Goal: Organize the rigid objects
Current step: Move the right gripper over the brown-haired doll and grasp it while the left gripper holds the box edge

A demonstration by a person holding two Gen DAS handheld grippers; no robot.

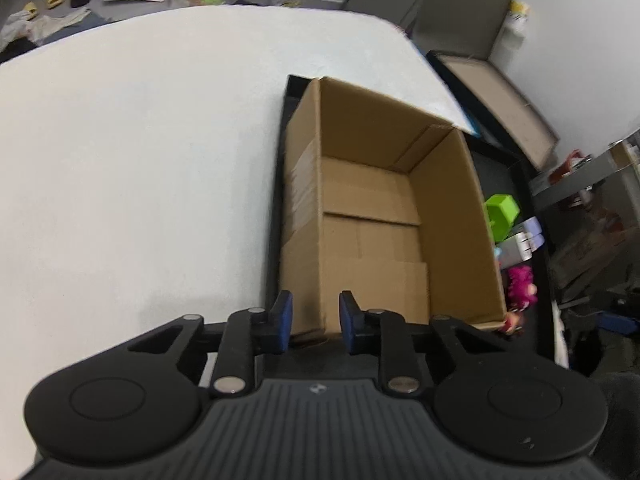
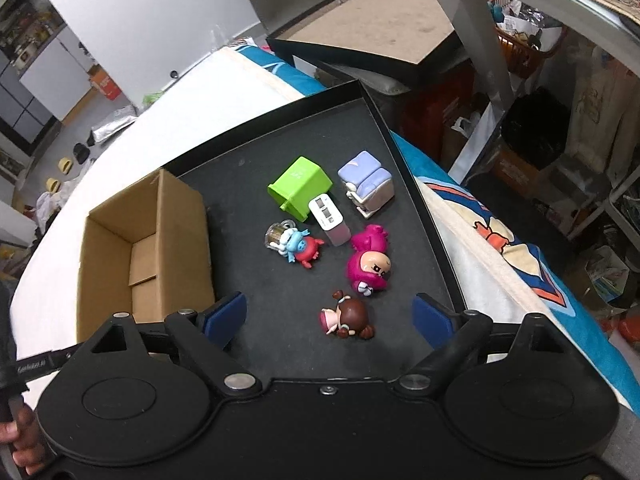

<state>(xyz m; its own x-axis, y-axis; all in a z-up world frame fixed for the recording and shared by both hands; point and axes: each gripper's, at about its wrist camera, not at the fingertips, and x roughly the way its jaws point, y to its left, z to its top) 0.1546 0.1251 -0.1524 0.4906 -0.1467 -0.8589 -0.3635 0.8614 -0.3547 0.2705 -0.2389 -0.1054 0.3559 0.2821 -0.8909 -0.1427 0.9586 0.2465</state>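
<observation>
An open cardboard box stands empty on a black tray; it also shows in the right wrist view. My left gripper straddles the box's near left wall, jaws closed on it. My right gripper is open and empty above the tray, with a brown-haired figurine lying between its fingers. Beyond lie a pink figurine, a blue and red figurine, a white block, a green cube and a lilac toy.
The tray lies on a white bed. A second black tray leans beyond the far edge. Shelves and clutter stand to the right. The green cube and pink figurine show right of the box in the left wrist view.
</observation>
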